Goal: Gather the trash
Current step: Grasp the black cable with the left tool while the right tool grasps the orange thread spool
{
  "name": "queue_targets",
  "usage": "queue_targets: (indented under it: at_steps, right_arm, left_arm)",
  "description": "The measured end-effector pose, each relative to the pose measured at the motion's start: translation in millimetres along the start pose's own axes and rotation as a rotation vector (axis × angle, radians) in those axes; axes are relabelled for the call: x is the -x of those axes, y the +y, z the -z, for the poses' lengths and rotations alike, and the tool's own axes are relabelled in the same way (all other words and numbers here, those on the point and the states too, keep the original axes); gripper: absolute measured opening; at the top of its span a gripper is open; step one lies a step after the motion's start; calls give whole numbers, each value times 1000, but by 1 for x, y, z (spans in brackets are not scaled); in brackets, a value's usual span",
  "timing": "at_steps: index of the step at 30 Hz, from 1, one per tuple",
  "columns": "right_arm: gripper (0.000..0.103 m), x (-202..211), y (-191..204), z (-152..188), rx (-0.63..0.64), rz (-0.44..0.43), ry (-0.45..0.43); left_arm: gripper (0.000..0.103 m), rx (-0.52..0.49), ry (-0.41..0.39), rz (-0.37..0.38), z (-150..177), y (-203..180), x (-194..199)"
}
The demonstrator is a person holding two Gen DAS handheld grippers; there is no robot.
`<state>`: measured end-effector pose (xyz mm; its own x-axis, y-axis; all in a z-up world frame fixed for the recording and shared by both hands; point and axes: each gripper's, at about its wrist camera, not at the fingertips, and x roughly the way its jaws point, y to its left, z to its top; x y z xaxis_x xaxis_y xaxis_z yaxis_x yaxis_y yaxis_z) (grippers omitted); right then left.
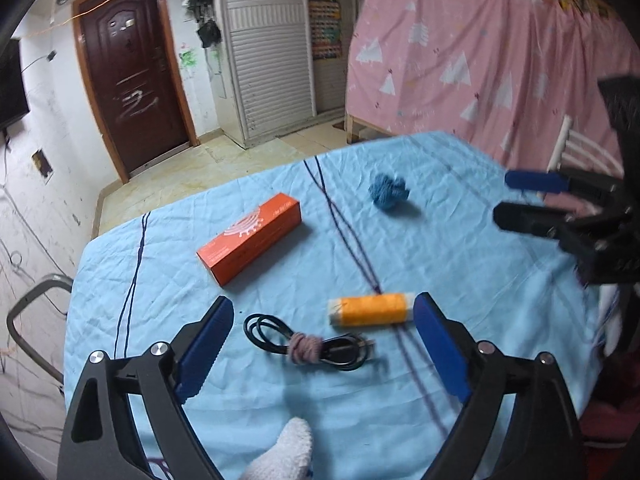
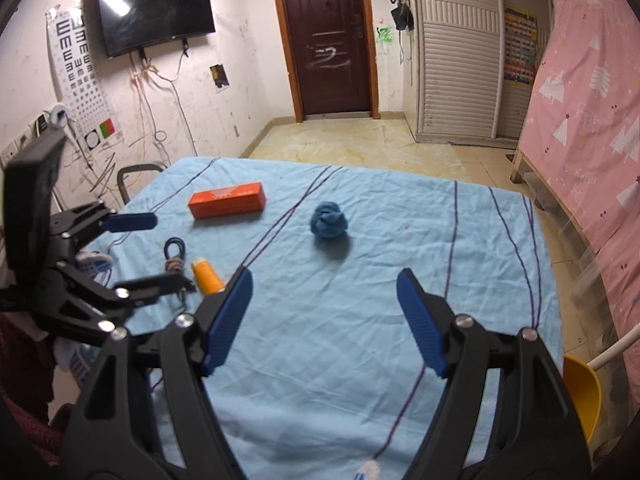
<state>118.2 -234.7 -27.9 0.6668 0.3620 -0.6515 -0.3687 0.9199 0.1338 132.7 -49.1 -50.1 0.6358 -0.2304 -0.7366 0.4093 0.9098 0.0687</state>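
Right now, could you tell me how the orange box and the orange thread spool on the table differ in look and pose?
The orange box is a long, flat-sided carton with a white printed pattern; the orange thread spool is a shorter, round cylinder with pale ends. The box lies farther back, clear of both grippers; the spool lies near the left gripper, close to its right finger. Both are orange and lie on their sides on the blue cloth.

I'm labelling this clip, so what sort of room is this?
Probably a lived-in home room: a black wall-mounted television, a dark brown wooden entry door and a pink tree-print curtain surround the table with a light blue cloth.
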Motion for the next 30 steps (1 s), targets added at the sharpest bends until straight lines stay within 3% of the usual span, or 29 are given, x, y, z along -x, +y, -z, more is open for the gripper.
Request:
queue_targets:
  at_steps: [6,14,17,19,30]
  right_arm:
    - [72,-6,16,-3,26,-5,14]
    - [72,-17,32,-7,58,-15,36]
    - [72,-21,37,-8,67,-20,45]
    - [72,-23,39,-9,72,-24,51]
    - [72,-39,59,-7,123,-73,89]
  left_arm:
    - [83,-76,46,17,3,4,-19]
    - [82,-93,62,63,7,2,-23]
    - [71,-73,73,70,7,6,-25]
    - [71,-62,71,76,8,10,-24]
    - [69,-29,37,-4,18,27,0]
